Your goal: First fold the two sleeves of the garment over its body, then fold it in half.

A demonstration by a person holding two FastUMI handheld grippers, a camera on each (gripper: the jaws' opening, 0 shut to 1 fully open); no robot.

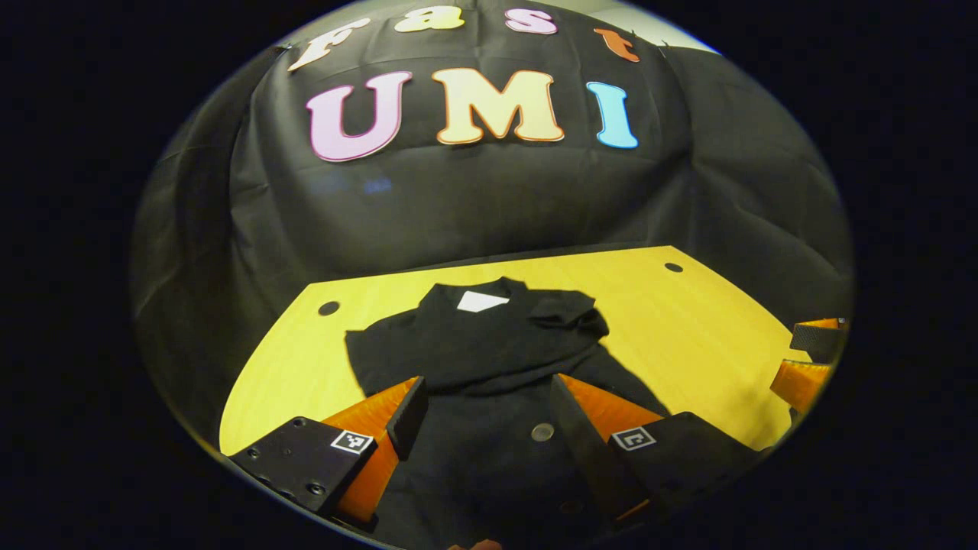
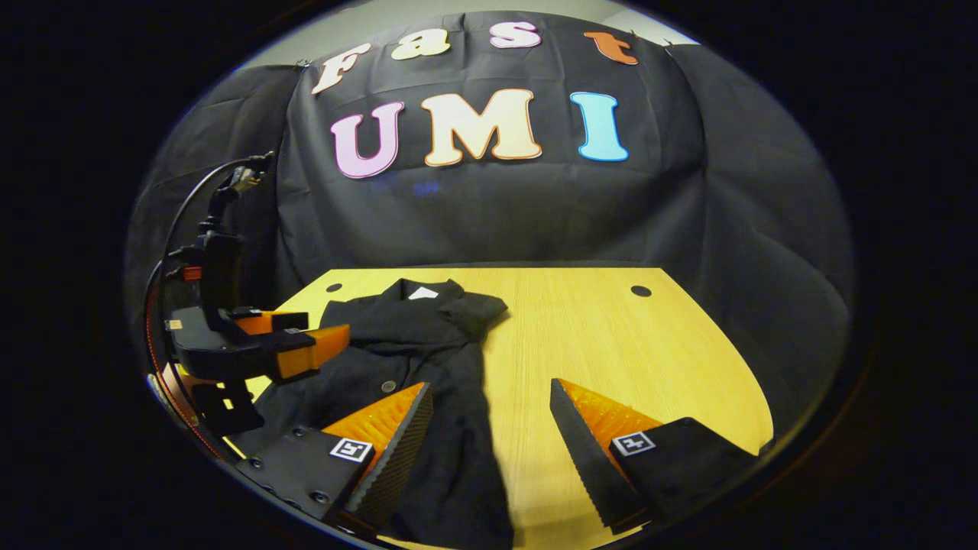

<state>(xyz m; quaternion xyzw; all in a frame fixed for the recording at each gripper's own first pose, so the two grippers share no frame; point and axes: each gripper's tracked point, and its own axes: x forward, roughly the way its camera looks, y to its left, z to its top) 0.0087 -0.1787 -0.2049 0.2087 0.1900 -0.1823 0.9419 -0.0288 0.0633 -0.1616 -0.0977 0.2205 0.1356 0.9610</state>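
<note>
A black button-front garment (image 1: 474,344) lies flat on the yellow table (image 1: 688,328), collar and white label (image 1: 481,300) at the far end. One sleeve (image 1: 565,312) is folded over the chest. My left gripper (image 1: 489,420) hovers open over the garment's near part, a button (image 1: 542,432) showing between its fingers. In the right gripper view the garment (image 2: 412,344) lies left of centre, and my right gripper (image 2: 497,439) is open above its right edge, with one finger (image 2: 397,439) over the cloth and the other over bare table. The left gripper (image 2: 260,347) shows at the left.
The table has round cable holes near its far corners (image 1: 328,308) (image 1: 673,267). Black cloth wall (image 2: 489,221) hangs close behind the table. A cable (image 2: 191,206) loops up from the left gripper. Bare tabletop (image 2: 611,344) stretches right of the garment. The right gripper (image 1: 810,359) shows at the right.
</note>
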